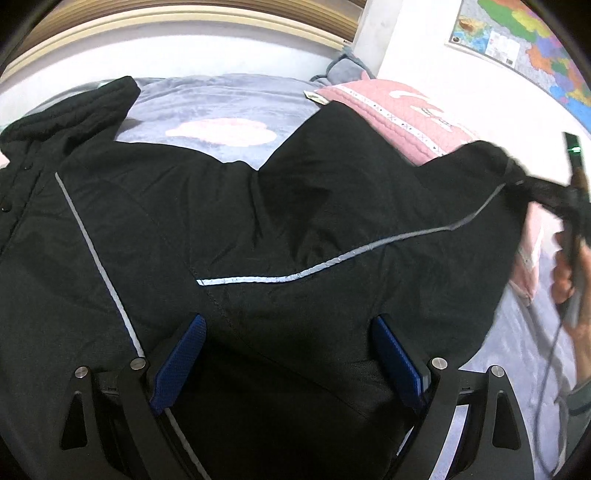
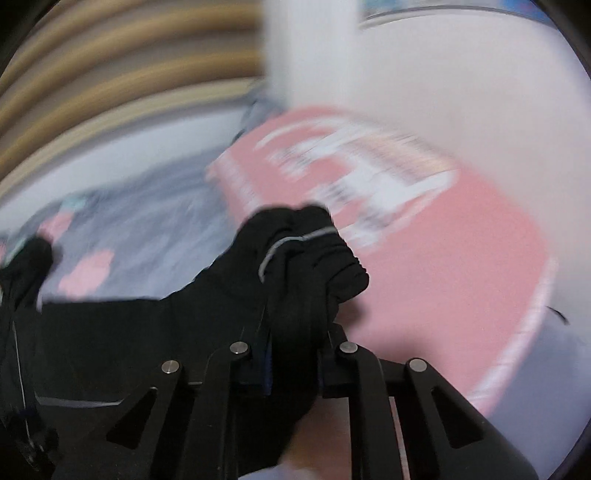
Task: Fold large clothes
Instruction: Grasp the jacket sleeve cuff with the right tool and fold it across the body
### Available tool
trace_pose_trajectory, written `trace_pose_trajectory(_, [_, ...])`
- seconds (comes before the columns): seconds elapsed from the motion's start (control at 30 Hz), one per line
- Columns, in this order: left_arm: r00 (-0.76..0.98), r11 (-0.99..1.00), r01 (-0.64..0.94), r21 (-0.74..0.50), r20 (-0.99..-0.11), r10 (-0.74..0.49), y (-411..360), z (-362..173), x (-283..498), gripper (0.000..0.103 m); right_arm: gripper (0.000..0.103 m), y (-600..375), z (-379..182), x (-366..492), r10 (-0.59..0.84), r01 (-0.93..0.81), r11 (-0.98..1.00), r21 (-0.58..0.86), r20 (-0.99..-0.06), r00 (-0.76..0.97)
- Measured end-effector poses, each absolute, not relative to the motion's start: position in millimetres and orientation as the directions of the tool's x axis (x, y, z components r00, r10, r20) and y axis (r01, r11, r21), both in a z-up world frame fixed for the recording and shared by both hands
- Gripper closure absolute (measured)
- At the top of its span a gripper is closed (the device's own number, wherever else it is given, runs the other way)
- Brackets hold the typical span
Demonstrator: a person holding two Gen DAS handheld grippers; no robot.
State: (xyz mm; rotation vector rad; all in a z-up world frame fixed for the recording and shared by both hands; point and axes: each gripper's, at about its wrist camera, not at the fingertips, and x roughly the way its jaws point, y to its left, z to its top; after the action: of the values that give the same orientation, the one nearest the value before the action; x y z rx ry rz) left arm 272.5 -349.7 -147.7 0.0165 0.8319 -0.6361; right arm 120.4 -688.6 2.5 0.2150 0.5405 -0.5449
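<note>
A large black jacket (image 1: 295,206) with thin grey reflective stripes lies spread on the bed. My left gripper (image 1: 291,347) hovers low over its lower part. Its blue pads (image 1: 184,354) stand wide apart, open, with cloth under them and nothing pinched. At the right, the jacket's sleeve (image 1: 491,166) is lifted and stretched out toward my right gripper (image 1: 576,206). In the blurred right wrist view, the right gripper (image 2: 295,332) is shut on the bunched black sleeve cuff (image 2: 314,251), which sticks out past the fingers.
A grey-blue blanket (image 1: 221,99) with pink patches covers the bed. A pink quilt (image 1: 399,107) lies folded at the far right, under the raised sleeve. A wooden headboard (image 1: 184,18) and a wall map (image 1: 524,40) lie behind. A person's hand (image 1: 561,280) and a cable (image 1: 546,369) show at the right edge.
</note>
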Motion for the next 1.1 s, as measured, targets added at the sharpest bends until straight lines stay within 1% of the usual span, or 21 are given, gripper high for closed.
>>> trace_pose_trajectory(0.03, [0.501, 0.814, 0.538, -0.221, -0.692, -0.519, -351, -148, 272, 0.011, 0.085, -701, 6, 108, -0.443, 0.565, 0.820, 0.092, -0.525, 0.727])
trace_pose_trajectory(0.1, [0.507, 0.815, 0.543, -0.203, -0.694, -0.511, -354, -148, 271, 0.011, 0.085, -716, 1, 100, -0.413, 0.572, 0.805, 0.155, -0.544, 0.730])
trace_pose_trajectory(0.13, [0.509, 0.817, 0.543, -0.193, -0.699, -0.503, -355, -148, 271, 0.011, 0.085, -720, -10, 104, -0.409, 0.584, 0.798, 0.148, -0.580, 0.704])
trace_pose_trajectory(0.2, [0.512, 0.822, 0.541, -0.176, -0.706, -0.489, -357, -149, 271, 0.011, 0.086, -717, -27, 114, -0.438, 0.606, 0.791, 0.077, -0.619, 0.651])
trace_pose_trajectory(0.23, [0.512, 0.823, 0.541, -0.174, -0.708, -0.486, -357, -150, 272, 0.011, 0.086, -718, -35, 119, -0.437, 0.610, 0.790, 0.064, -0.639, 0.633])
trace_pose_trajectory(0.3, [0.511, 0.824, 0.539, -0.176, -0.710, -0.486, -357, -150, 273, 0.011, 0.086, -720, -44, 120, -0.413, 0.615, 0.782, 0.098, -0.657, 0.630])
trace_pose_trajectory(0.37, [0.509, 0.824, 0.539, -0.174, -0.712, -0.483, -357, -150, 274, 0.011, 0.087, -721, -40, 114, -0.393, 0.612, 0.779, 0.132, -0.659, 0.642])
trace_pose_trajectory(0.5, [0.509, 0.826, 0.538, -0.167, -0.717, -0.476, -358, -150, 273, 0.011, 0.090, -707, -11, 103, -0.279, 0.534, 0.808, 0.248, -0.637, 0.719])
trace_pose_trajectory(0.57, [0.497, 0.823, 0.538, -0.182, -0.720, -0.484, -355, -147, 274, 0.011, 0.090, -695, 6, 96, -0.218, 0.494, 0.815, 0.302, -0.631, 0.745])
trace_pose_trajectory(0.63, [0.451, 0.815, 0.535, -0.224, -0.739, -0.499, -347, -137, 275, 0.011, 0.090, -675, 26, 92, -0.154, 0.446, 0.827, 0.342, -0.626, 0.764])
trace_pose_trajectory(0.67, [0.430, 0.805, 0.535, -0.258, -0.736, -0.522, -337, -127, 273, 0.011, 0.090, -665, 33, 92, -0.137, 0.429, 0.834, 0.346, -0.624, 0.769])
trace_pose_trajectory(0.73, [0.429, 0.786, 0.534, -0.311, -0.701, -0.569, -311, -103, 265, 0.011, 0.090, -635, 53, 93, -0.100, 0.382, 0.857, 0.345, -0.617, 0.781])
trace_pose_trajectory(0.8, [0.448, 0.780, 0.542, -0.315, -0.676, -0.584, -283, -75, 256, 0.011, 0.090, -605, 68, 95, -0.058, 0.338, 0.870, 0.360, -0.605, 0.794])
trace_pose_trajectory(0.87, [0.509, 0.801, 0.545, -0.248, -0.661, -0.551, -244, -43, 244, 0.011, 0.090, -567, 84, 100, -0.027, 0.294, 0.887, 0.357, -0.595, 0.803])
trace_pose_trajectory(0.97, [0.585, 0.847, 0.505, -0.169, -0.654, -0.479, -184, -16, 231, 0.011, 0.090, -497, 102, 115, 0.003, 0.225, 0.923, 0.312, -0.591, 0.807])
trace_pose_trajectory(1.1, [0.645, 0.904, 0.409, -0.122, -0.663, -0.381, -104, -7, 219, 0.011, 0.090, -392, 115, 147, 0.056, 0.113, 0.963, 0.245, -0.590, 0.805])
